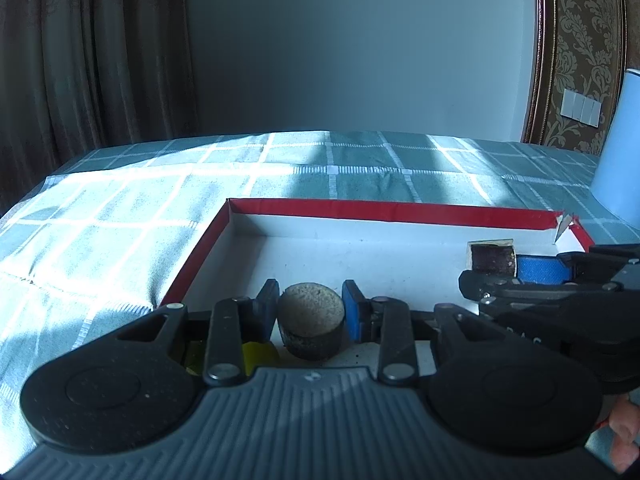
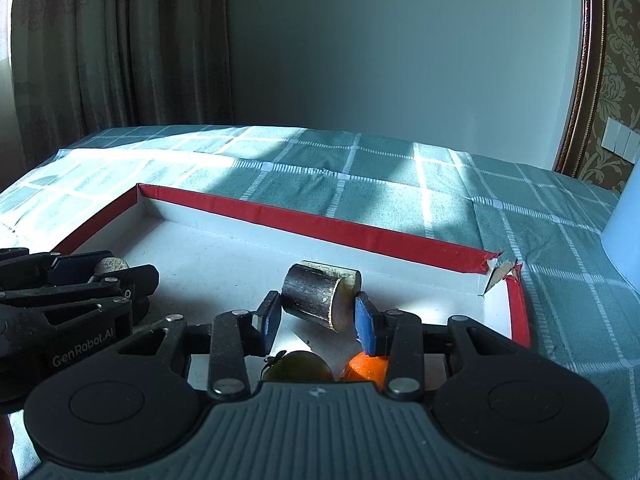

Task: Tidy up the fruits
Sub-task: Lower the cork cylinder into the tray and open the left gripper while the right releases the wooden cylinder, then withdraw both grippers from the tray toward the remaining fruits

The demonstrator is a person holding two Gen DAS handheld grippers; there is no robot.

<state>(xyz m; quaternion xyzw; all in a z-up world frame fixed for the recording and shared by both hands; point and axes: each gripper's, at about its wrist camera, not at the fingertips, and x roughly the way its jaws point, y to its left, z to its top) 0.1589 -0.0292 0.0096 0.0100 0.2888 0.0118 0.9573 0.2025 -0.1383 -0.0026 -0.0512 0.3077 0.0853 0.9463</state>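
A checked cloth [image 1: 120, 216] is spread over the desk, likely as padding. On it a red-rimmed tray [image 2: 320, 220] is set, apparently as the collecting place. Over its white floor, a dark cane piece [image 2: 320, 296] is gripped crosswise in the right claw [image 2: 316, 316]. A round-topped chunk [image 1: 311, 316] is clenched in the left claw [image 1: 311, 312], also above the tray.
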